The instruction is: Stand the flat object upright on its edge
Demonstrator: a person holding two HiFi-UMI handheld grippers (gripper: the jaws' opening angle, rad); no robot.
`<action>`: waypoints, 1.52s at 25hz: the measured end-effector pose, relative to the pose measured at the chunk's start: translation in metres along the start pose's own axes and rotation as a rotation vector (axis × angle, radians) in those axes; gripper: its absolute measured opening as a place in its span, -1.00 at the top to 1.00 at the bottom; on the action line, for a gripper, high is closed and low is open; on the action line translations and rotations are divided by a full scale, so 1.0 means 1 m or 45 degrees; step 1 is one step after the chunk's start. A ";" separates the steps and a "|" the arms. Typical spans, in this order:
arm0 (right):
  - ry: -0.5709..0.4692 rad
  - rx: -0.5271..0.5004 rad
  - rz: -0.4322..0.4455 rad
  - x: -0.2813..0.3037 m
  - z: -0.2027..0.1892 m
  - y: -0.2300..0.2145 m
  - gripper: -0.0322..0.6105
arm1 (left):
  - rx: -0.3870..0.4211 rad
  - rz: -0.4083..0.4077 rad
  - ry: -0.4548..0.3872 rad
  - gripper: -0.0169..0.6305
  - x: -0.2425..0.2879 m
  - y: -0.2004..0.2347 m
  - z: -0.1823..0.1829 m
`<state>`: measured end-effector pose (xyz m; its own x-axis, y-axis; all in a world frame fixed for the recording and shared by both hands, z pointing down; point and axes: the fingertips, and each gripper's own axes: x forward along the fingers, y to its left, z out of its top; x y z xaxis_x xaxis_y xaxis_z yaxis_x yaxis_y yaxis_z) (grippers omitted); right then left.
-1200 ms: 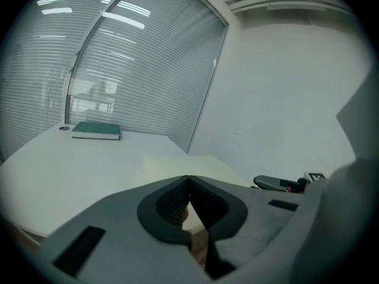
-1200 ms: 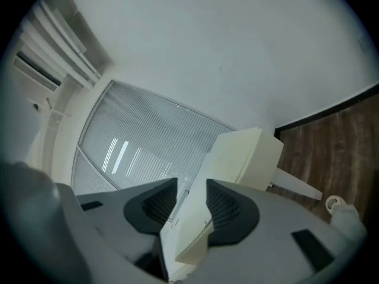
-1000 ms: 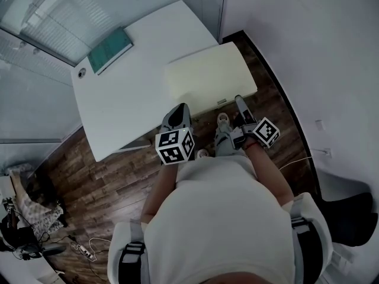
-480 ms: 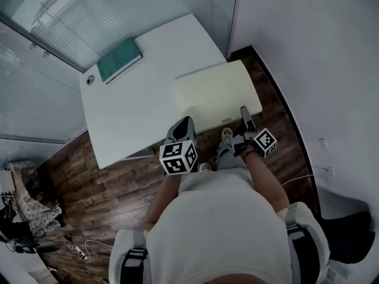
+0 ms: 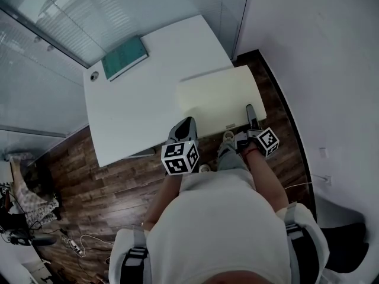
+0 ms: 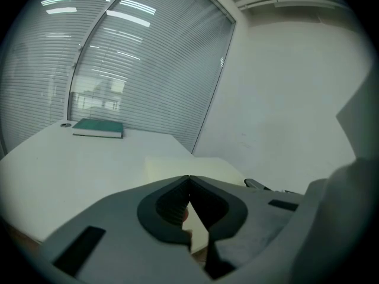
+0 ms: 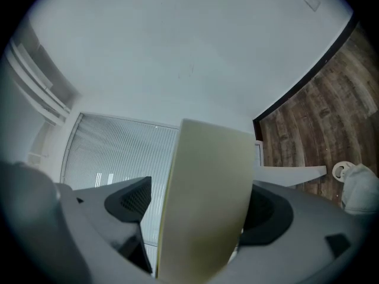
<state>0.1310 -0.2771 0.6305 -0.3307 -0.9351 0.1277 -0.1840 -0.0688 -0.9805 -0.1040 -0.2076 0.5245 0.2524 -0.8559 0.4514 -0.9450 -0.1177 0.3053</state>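
Reaching for the grasp: low and right of centre, the right gripper has its jaws at full spread, just opened, straddling the near edge of the cream board without pinching it. The board lies flat on the white table. The likely next move is to clamp, then tip it up. The left gripper is closed and empty.

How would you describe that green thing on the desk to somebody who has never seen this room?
Find the white desk beside the glass wall with blinds. At its far corner lies a flat green book. Unlike the large pale cream slab nearer the person, it is small and dark.
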 end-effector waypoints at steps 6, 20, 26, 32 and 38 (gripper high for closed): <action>0.027 0.003 0.012 0.015 -0.005 -0.001 -0.45 | -0.010 0.012 0.003 0.88 0.004 0.006 0.001; 0.052 -0.017 0.002 0.023 -0.007 -0.005 -0.44 | 0.012 0.031 0.040 0.88 0.002 0.011 -0.008; 0.064 -0.003 -0.062 0.022 -0.006 -0.010 -0.32 | 0.007 0.041 0.041 0.89 -0.004 0.013 -0.008; 0.069 0.008 -0.024 0.014 -0.007 -0.005 -0.14 | 0.022 0.043 0.045 0.89 -0.012 0.012 -0.011; 0.052 0.015 -0.008 0.007 -0.006 0.005 -0.04 | 0.008 0.050 0.022 0.88 -0.022 0.013 -0.008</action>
<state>0.1221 -0.2822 0.6279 -0.3672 -0.9196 0.1399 -0.1751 -0.0794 -0.9813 -0.1206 -0.1862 0.5249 0.2184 -0.8512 0.4772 -0.9556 -0.0874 0.2815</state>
